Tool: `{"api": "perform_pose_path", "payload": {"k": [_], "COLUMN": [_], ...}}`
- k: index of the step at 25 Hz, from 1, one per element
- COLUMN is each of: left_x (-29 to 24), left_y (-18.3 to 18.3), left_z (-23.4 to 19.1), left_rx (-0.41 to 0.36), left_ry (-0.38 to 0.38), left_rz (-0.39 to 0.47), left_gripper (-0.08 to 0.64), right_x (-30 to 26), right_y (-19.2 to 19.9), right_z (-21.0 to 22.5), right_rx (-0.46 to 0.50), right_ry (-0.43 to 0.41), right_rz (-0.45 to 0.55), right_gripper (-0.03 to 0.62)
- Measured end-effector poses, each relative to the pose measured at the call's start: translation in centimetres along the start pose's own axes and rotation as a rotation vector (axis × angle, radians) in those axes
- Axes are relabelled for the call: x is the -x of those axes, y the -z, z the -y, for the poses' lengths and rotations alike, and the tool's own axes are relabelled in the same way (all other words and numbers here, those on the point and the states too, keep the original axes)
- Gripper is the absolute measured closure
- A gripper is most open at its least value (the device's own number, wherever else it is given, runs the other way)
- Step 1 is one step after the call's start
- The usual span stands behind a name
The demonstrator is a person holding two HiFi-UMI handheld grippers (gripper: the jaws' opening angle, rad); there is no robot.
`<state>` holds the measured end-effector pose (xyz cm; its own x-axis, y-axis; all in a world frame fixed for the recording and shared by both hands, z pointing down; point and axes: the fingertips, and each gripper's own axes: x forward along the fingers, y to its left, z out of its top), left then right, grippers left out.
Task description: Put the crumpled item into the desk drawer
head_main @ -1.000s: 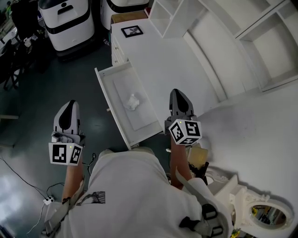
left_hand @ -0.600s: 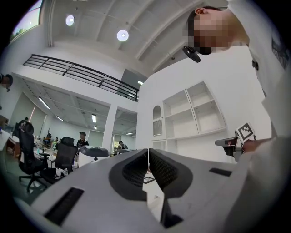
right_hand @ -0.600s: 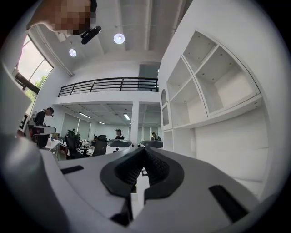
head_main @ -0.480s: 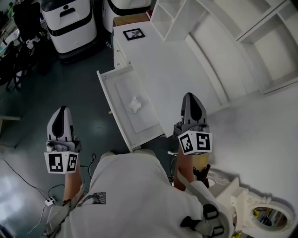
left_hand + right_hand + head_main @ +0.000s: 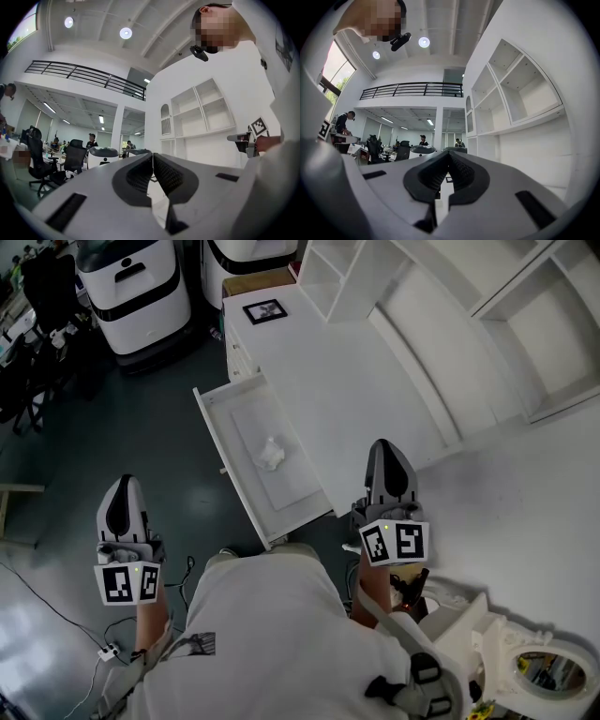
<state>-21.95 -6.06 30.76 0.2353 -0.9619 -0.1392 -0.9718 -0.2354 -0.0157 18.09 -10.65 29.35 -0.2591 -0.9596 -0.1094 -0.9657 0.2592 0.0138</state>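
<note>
Apparently the placing step is already done. The crumpled item (image 5: 272,453), a small white wad, lies inside the open desk drawer (image 5: 217,435) near the middle of the frame, resting on the drawer's floor and clear of its walls. Neither pair of tongs holds it. The left tongs (image 5: 122,486) hover at lower left over the dark floor, well apart from the drawer, with jaws pressed together and nothing between them. The right tongs (image 5: 387,448) hover right of centre, near the corner of the desk (image 5: 328,362) and the drawer's lower end, also closed and empty.

I judge that only shutting the drawer could remain, if that is wanted. That would call for closed tips set against the drawer's front panel, on its left side in the frame, and a steady push toward the right until it meets the desk. The left tongs look better placed for this.

Around the drawer, a black-framed picture (image 5: 265,309) lies at the desk's far end, top centre. 2 white wheeled machines (image 5: 131,287) stand at upper left beside an office chair (image 5: 47,282). White shelving (image 5: 525,343) fills the upper right, and cables (image 5: 103,650) trail at lower left. Nothing stands between the left tongs and the drawer front.
</note>
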Motion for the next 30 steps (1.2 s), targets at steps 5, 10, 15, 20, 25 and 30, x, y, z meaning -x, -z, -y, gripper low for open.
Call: {"api": "perform_pose_path", "payload": {"k": [5, 10, 15, 20, 25, 30], "left_x": [0.2, 0.5, 0.8, 1.2, 1.5, 1.9], "left_y": [-0.1, -0.1, 0.1, 0.1, -0.2, -0.2], "left_z": [0.1, 0.1, 0.2, 0.3, 0.3, -0.1], "left_rx": [0.006, 0.017, 0.027, 0.029, 0.026, 0.023], "left_ry": [0.0, 0.003, 0.009, 0.012, 0.01, 0.006], "left_rz": [0.005, 0.01, 0.009, 0.012, 0.01, 0.009], "left_gripper": [0.541, 0.541, 0.541, 0.541, 0.541, 0.541], "right_x": [-0.2, -0.1, 0.1, 0.3, 0.3, 0.2], "right_y": [0.5, 0.5, 0.4, 0.4, 0.6, 0.5], "right_z": [-0.7, -1.4, -1.8, -2.3, -2.7, -3.5], "right_rx": [0.005, 0.017, 0.021, 0.02, 0.02, 0.017], "right_ry": [-0.017, -0.027, -0.034, -0.039, -0.05, -0.06], "right_rz": [-0.017, -0.023, -0.023, -0.02, -0.024, -0.018], "right_gripper": [0.581, 0.581, 0.581, 0.581, 0.581, 0.581]}}
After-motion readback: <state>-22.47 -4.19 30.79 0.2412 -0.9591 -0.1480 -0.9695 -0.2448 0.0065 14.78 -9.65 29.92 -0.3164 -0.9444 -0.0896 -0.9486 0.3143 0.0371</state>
